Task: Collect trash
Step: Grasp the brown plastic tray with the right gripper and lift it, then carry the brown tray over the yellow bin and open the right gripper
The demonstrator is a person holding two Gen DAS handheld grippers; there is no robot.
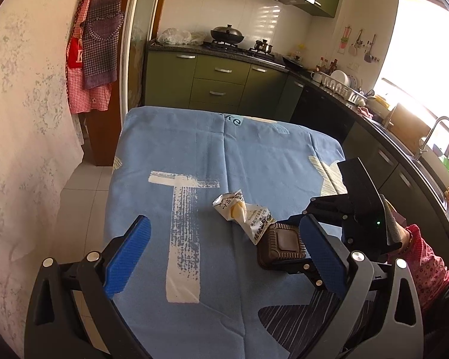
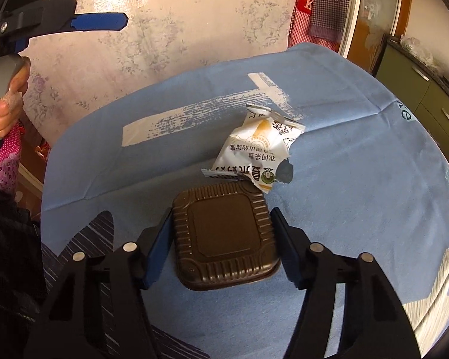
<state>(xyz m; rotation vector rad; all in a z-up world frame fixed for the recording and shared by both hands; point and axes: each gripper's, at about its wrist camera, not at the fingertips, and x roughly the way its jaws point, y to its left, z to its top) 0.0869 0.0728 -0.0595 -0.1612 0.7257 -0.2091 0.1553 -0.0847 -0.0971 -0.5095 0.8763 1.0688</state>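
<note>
On blue tablecloth (image 1: 212, 155), kitchen w/ green cabinets (image 1: 218, 80) behind

- A table (image 1: 194, 137) is seen, covered by a light blue cloth (image 1: 269, 161) that is printed with a large white letter T (image 1: 184, 233), pale striped shapes and a dark striped shape (image 1: 302, 323).
- Fold creases are shown across the cloth, and part of a printed word is visible at its far edge.
- A torn white snack wrapper (image 2: 254, 149) is laid on the cloth, beside the T and partly over its bar.
- A brown ridged plastic tray (image 2: 224, 236) is set upside down on the cloth, just in front of the wrapper; one torn corner of the wrapper is seen at the tray's far edge.
</note>
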